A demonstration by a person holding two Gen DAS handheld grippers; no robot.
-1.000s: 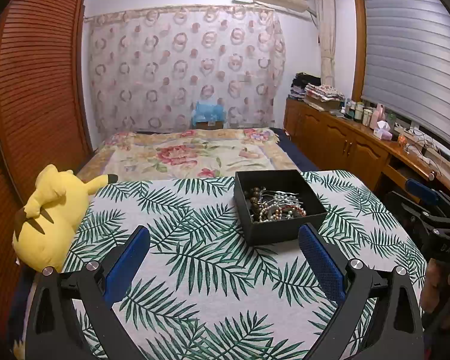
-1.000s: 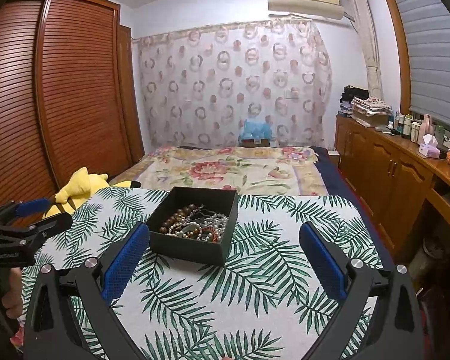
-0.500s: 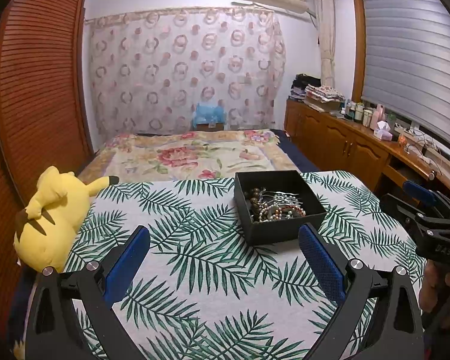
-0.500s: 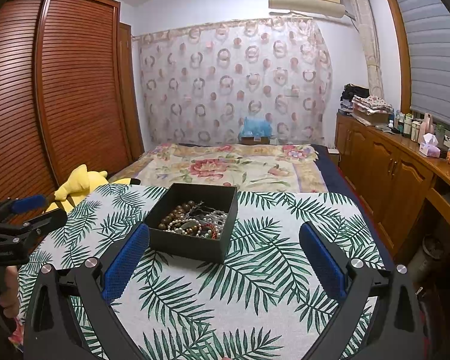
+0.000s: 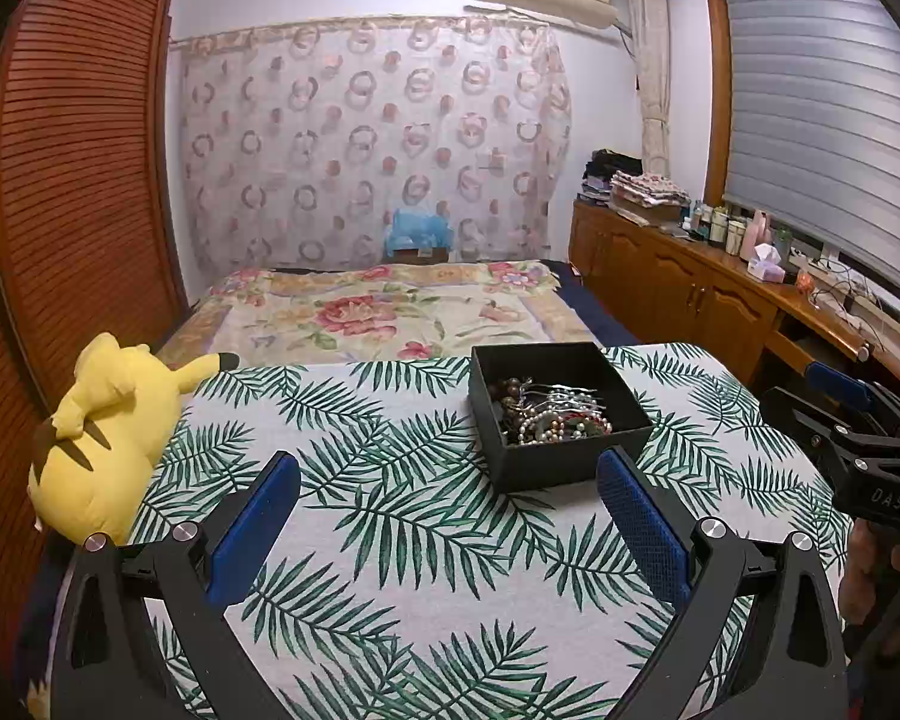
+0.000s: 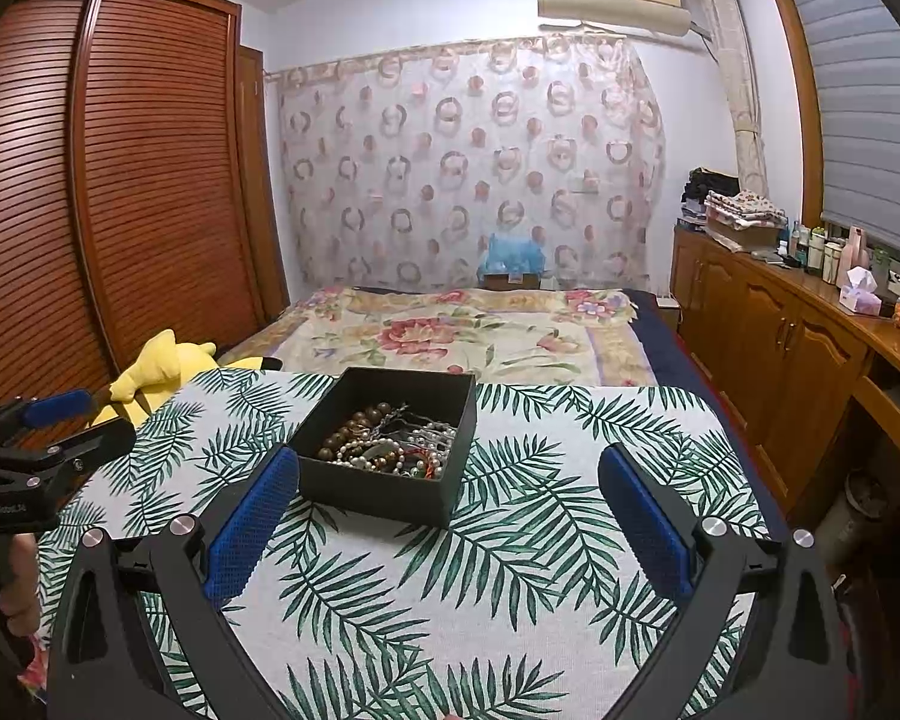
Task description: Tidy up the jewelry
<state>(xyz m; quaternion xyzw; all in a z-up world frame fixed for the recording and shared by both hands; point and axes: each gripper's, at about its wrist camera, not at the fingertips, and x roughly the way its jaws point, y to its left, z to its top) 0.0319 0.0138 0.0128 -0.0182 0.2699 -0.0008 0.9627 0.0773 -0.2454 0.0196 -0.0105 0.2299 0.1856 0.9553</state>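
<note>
Black card box (image 6: 390, 468) on the palm-print cloth (image 6: 510, 570), holding tangled bead bracelets (image 6: 384, 444): light, limp, snag-prone, best pinched one strand at a time; left gripper (image 5: 450, 516) and right gripper (image 6: 450, 516) both spread, empty, just short of it.

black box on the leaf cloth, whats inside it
The black box holds a tangled heap of jewelry: brown bead strands, pearl strands, thin silver pieces. The pile covers part of the box floor, so whatever lies beneath it cannot be seen.
</note>
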